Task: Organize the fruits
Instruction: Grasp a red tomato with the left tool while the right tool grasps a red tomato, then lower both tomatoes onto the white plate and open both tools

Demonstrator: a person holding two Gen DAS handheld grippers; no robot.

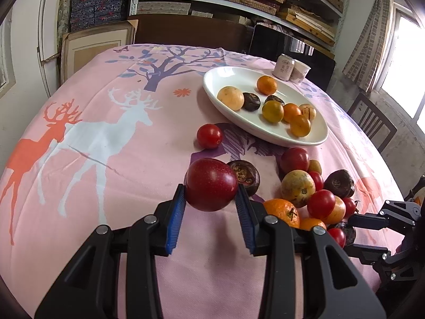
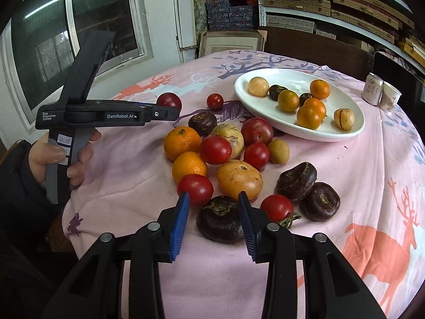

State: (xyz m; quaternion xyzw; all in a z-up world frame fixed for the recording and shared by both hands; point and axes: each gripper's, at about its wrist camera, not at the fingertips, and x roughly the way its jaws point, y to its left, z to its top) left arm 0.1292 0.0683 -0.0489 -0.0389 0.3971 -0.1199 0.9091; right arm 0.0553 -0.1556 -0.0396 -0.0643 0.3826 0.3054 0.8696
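Note:
My left gripper [image 1: 210,195] is shut on a dark red plum [image 1: 211,184] and holds it above the pink cloth; the plum also shows in the right wrist view [image 2: 169,101] at the left gripper's tip. A white oval plate [image 1: 313,137] holds several oranges, yellow and dark fruits; it also shows in the right wrist view [image 2: 353,130]. A pile of tomatoes, oranges, yellow fruits and dark water chestnuts [image 2: 225,156] lies in front of the plate. My right gripper [image 2: 213,198] is open, its jaws either side of a dark water chestnut [image 2: 220,219].
A lone tomato [image 1: 209,136] lies left of the plate. A can [image 2: 372,89] and a paper cup [image 2: 390,98] stand behind the plate. A chair [image 1: 372,122] stands at the table's right edge. Shelves with boxes fill the back wall.

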